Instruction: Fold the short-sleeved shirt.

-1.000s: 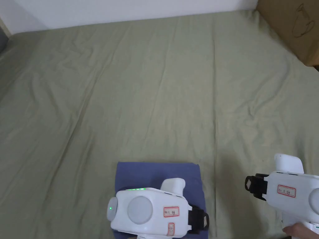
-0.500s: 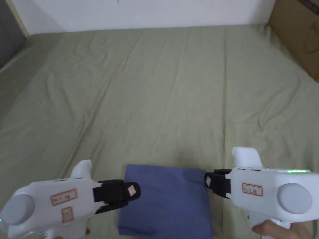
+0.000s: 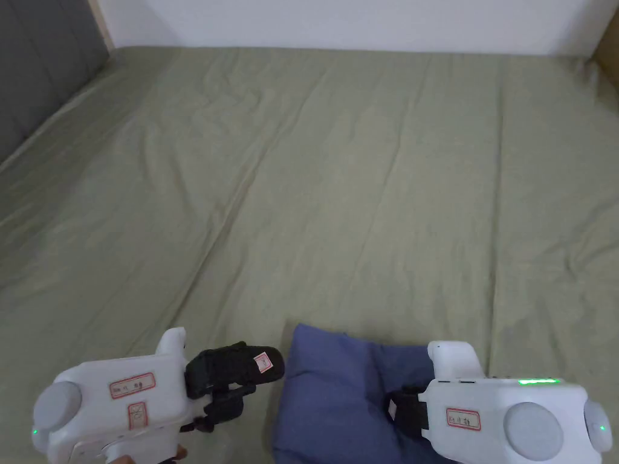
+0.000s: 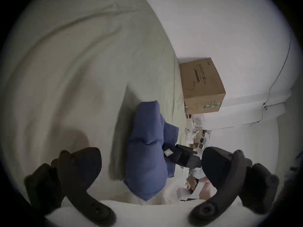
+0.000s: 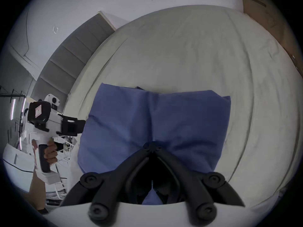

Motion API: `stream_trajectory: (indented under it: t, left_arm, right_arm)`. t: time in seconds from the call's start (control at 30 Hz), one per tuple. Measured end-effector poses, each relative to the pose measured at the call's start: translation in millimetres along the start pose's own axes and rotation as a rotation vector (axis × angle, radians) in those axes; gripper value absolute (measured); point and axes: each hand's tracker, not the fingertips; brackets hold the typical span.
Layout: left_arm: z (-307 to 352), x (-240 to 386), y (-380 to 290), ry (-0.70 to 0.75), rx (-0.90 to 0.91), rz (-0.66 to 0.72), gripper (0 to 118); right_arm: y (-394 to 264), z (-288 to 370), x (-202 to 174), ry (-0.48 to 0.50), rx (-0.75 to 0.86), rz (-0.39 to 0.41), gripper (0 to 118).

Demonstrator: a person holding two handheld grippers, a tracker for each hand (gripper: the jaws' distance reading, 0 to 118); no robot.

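The folded blue shirt (image 3: pixel 338 393) lies on the green sheet near the bed's front edge, puffed up and creased. My right gripper (image 3: pixel 394 411) is shut on the shirt's right side; in the right gripper view the cloth (image 5: pixel 147 116) puckers where the closed jaws (image 5: pixel 152 146) pinch it. My left gripper (image 3: pixel 265 377) hovers just left of the shirt with nothing in it. In the left gripper view its jaws (image 4: pixel 149 161) stand wide apart, with the shirt (image 4: pixel 147 148) beyond them. The right gripper (image 4: pixel 178 155) grips the shirt's far side.
The green bedsheet (image 3: pixel 362 181) stretches wide and wrinkled beyond the shirt. A grey headboard (image 3: pixel 42 72) borders the bed's left side. A cardboard box (image 4: pixel 201 86) stands by the white wall on the right.
The right gripper came in from the right and shut on the shirt's right side, bunching it. The left gripper moved off the shirt to its left. The head camera panned left.
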Motion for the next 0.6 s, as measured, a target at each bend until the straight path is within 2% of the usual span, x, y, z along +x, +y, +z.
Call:
stream_trajectory:
  t: [0.13, 0.2, 0.23, 0.27, 0.3, 0.33, 0.37, 0.4, 0.47, 0.57, 0.6]
  left_arm:
    - [-43, -16, 8, -0.092, -0.110, 0.019, 118]
    - [-72, -25, 6, -0.134, -0.269, 0.082, 118]
    - [-76, -25, 6, -0.136, -0.240, 0.075, 118]
    - [-77, -20, 7, -0.181, -0.228, 0.047, 111]
    - [-77, -19, 8, -0.191, -0.212, 0.042, 86]
    - [-79, -19, 8, -0.151, -0.214, 0.045, 41]
    - [-86, -25, 8, -0.021, -0.244, -0.015, 24]
    - [-89, -32, 9, 0.004, -0.281, -0.023, 24]
    - [-79, -32, 13, -0.122, -0.291, 0.024, 24]
    - [-60, -16, 21, -0.023, -0.274, -0.112, 24]
    - [-53, -15, 26, -0.002, -0.278, -0.110, 23]
  right_arm:
    - [-1, 0, -1, 0.001, 0.002, -0.013, 0]
    - [0, 0, -1, 0.000, 0.000, -0.018, 0]
    - [0, 2, -1, 0.002, 0.000, -0.024, 0]
    - [0, 2, -1, 0.005, 0.002, -0.034, 0]
    - [0, 3, -1, 0.004, 0.003, -0.042, 0]
    - [0, 4, -1, 0.001, 0.004, -0.048, 0]
    - [-1, 7, -3, -0.007, 0.005, -0.046, 0]
    - [0, 8, -3, -0.019, 0.002, -0.041, 0]
    - [1, 16, -5, -0.002, -0.020, -0.063, 0]
    - [1, 35, -9, 0.008, 0.029, -0.060, 0]
    - [3, 39, -10, 0.003, 0.040, -0.067, 0]
